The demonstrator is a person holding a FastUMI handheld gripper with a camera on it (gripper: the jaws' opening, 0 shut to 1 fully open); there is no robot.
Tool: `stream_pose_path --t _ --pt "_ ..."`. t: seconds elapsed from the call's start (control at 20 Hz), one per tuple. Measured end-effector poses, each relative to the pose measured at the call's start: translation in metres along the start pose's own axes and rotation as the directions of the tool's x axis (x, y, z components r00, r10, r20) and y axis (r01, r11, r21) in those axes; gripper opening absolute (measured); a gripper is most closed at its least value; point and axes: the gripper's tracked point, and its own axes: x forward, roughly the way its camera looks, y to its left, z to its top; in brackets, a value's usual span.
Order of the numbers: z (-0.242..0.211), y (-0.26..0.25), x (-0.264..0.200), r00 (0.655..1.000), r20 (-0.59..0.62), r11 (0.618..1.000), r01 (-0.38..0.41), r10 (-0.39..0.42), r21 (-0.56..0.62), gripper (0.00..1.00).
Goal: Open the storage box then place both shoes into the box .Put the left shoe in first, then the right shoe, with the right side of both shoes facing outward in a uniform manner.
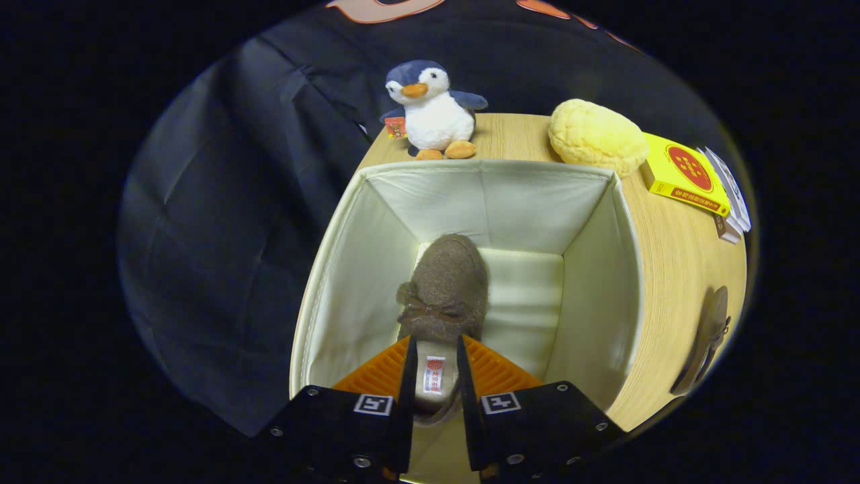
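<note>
Shoe (445,292) first: a brown, fuzzy slipper-like one with a small bow across its top, hanging toe-down inside the open storage box (349,269). The gripper (435,376) is clamped on its heel end, one finger on each side of the opening, so that the insole with its small label shows between the two fingers. The toe points at the box's pale floor, close to the far wall. The box is cream-coloured with soft fabric-like walls, its top open, and it stands at the left edge of a light wooden table (678,269).

A second brown shoe (705,339) lies on the table at the right edge, well apart from the box. Behind the box, at the far edge, a plush penguin (433,111) sits upright with a small red tag at its side. Beside it, toward the far right corner, rests a yellow, lumpy, bun-shaped soft object (596,138), touching or nearly touching the box's back corner. Just right of that lies a yellow flat packet (684,173) with a red round mark, and next to it a few pale, thin booklets or cards (729,195). Dark cloth hangs behind and to the left of the table.
</note>
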Motion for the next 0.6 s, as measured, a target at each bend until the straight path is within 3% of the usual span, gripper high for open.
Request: stream_pose_path --t 0.25,0.5,0.6 --pt "0.012 0.001 -0.073 0.980 0.129 0.988 -0.150 0.154 -0.038 0.54" --pt "0.009 -0.046 -0.151 0.942 0.262 0.977 -0.185 0.207 -0.105 0.82" --pt "0.009 -0.088 -0.174 0.932 0.324 0.986 -0.140 0.164 -0.096 0.89"
